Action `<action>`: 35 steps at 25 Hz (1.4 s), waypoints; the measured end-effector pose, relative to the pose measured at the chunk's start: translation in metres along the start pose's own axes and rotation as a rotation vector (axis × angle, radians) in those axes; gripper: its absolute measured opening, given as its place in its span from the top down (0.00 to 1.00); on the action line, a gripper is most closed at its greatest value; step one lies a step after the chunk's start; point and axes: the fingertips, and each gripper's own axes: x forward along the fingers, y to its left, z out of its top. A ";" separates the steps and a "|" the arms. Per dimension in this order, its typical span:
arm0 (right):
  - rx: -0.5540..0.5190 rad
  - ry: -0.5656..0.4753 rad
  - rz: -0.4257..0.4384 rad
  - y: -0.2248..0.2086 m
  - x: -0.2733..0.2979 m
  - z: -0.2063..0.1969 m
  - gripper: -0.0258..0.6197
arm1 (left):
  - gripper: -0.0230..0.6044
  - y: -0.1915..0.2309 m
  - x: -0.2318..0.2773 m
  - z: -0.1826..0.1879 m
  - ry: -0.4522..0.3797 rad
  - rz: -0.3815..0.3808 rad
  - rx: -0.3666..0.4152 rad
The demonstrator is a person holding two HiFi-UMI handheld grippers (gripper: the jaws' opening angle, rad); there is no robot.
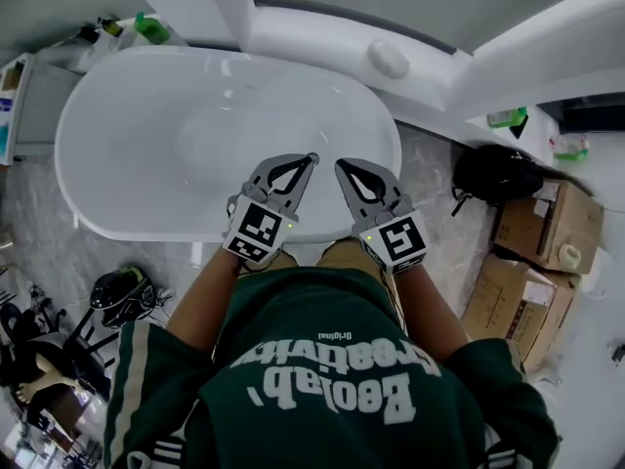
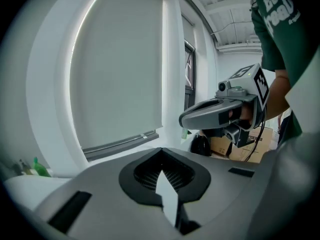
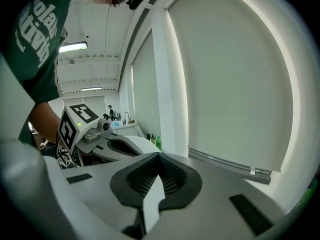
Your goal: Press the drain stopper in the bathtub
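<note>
The grey left gripper [image 1: 309,159] and grey right gripper [image 1: 342,166], both clenched on nothing, hang side by side at the near rim of the white oval bathtub [image 1: 117,164], its basin ahead and below both alike; no drain stopper is discernible there.

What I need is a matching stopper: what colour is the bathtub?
White and glossy all over. The head view shows the bathtub best.

marbled floor [image 1: 444,179], cardboard boxes [image 1: 532,252], blinded window [image 2: 117,69]
</note>
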 end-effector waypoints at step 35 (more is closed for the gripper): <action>-0.118 -0.266 -0.067 0.041 -0.058 0.135 0.95 | 0.96 -0.018 -0.111 0.144 -0.351 0.086 0.184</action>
